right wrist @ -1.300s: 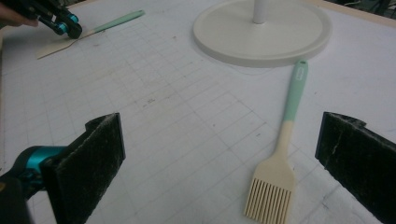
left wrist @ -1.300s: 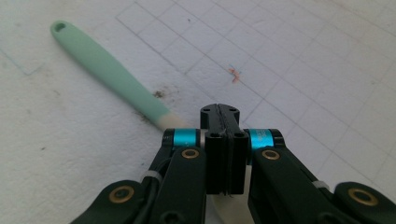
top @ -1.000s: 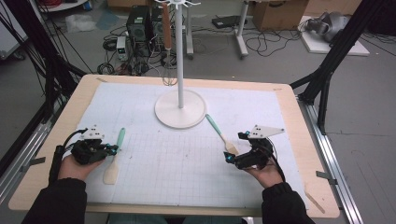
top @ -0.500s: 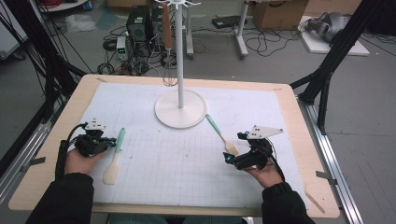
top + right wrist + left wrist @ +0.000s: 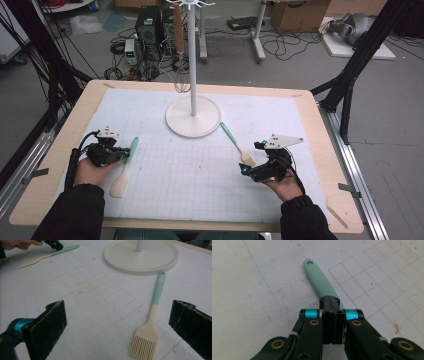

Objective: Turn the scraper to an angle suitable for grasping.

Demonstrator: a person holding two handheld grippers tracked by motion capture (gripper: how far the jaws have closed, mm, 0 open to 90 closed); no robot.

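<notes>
spatula [image 5: 124, 167] with the mint handle lies flat on the desk [image 5: 310, 107] at about 8 o'clock from the white stand base [image 5: 193, 116], blade toward the person. the left hand-held gripper [image 5: 123, 154] sits at its handle with the jaws pressed fully together, over the handle rather than around it, as far as i can tell. to pick it up well, i'd open those jaws first, straddle the handle near its middle, then close squarely so it doesn't roll. the right hand-held gripper [image 5: 117, 322] stands wide, holding nothing, with the slotted brush [image 5: 149, 330] lying between its pads but untouched, at about 4 o'clock from the stand.
</notes>
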